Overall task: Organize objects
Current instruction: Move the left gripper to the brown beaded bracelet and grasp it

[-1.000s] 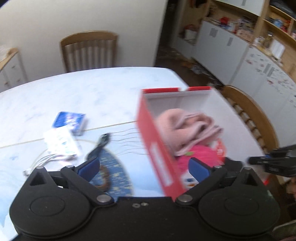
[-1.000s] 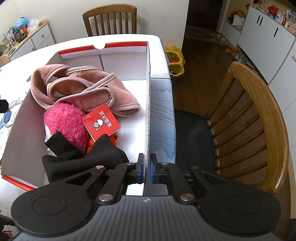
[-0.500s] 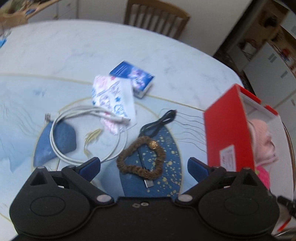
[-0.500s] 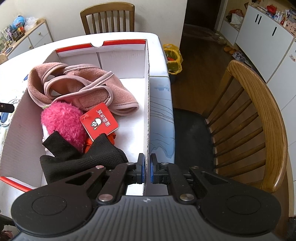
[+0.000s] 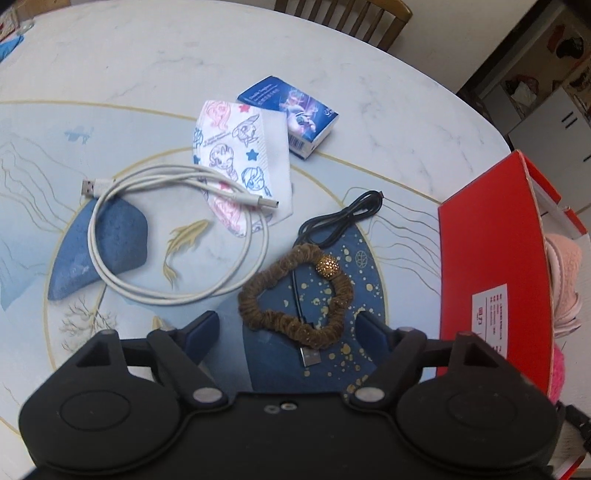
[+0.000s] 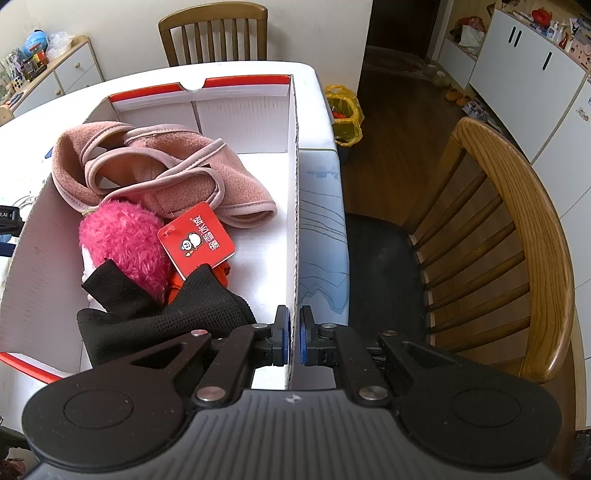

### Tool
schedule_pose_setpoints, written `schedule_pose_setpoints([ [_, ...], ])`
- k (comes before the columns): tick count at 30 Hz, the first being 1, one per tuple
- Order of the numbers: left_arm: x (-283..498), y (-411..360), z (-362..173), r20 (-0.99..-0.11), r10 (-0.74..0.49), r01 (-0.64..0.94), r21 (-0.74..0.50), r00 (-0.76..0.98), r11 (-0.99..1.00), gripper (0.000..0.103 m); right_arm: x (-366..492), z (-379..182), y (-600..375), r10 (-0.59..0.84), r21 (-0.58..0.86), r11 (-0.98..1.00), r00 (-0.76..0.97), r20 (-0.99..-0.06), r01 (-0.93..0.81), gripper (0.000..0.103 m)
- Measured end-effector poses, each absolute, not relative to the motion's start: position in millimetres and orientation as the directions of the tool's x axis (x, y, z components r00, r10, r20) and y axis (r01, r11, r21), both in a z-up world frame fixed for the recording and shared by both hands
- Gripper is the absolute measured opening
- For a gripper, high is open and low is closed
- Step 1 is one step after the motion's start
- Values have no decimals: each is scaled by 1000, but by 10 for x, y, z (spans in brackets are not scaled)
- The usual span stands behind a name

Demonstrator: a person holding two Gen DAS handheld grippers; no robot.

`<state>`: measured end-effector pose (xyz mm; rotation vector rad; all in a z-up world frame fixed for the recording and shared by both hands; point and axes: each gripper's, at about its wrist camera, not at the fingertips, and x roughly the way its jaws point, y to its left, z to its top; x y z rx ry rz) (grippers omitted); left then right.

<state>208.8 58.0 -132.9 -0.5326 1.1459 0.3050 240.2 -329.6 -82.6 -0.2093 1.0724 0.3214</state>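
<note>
My left gripper [image 5: 286, 328] is open and empty, low over a brown scrunchie [image 5: 295, 295] with a gold bead. The scrunchie lies on a black cable [image 5: 340, 218]. A white USB cable [image 5: 170, 236], a patterned tissue pack [image 5: 240, 158] and a blue card box [image 5: 291, 114] lie beyond. The red box [image 5: 487, 258] stands at the right. My right gripper [image 6: 294, 336] is shut on the box's right wall [image 6: 293, 221]. Inside lie a pink fleece garment [image 6: 155, 166], a pink plush toy [image 6: 122, 240] with a red tag, and a black glove [image 6: 155, 314].
The table [image 5: 147, 55] is round with a painted blue design. A wooden chair [image 6: 509, 240] stands right of the box, another [image 6: 214, 33] at the far side. A yellow bin [image 6: 345, 114] sits on the floor. White cabinets [image 6: 524, 74] line the right wall.
My left gripper swung left from the box and came down over the scrunchie and cables. My right gripper has stayed clamped on the box wall.
</note>
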Motion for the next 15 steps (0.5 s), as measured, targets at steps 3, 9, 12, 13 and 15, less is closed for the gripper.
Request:
schedule_pose_setpoints([
  [3, 2079, 591, -1314, -917, -38, -496, -250, 398, 831, 67, 2403, -826, -3296, 156, -13, 934, 438, -885, -358, 6],
  [9, 2084, 582, -1303, -918, -30, -505, -245, 396, 827, 44, 2403, -825, -3297, 156, -13, 934, 438, -885, -357, 6],
  [12, 2078, 583, -1299, -918, -25, -509, -242, 397, 826, 33, 2404, -824, -3297, 156, -12, 934, 438, -885, -358, 6],
  [13, 2074, 588, -1299, -918, -26, -512, -244, 397, 824, 31, 2403, -824, -3298, 156, -12, 934, 438, -885, -358, 6],
  [15, 2070, 597, -1302, -917, -30, -518, -251, 398, 818, 24, 2403, -833, -3297, 156, -14, 933, 439, -885, -359, 6],
])
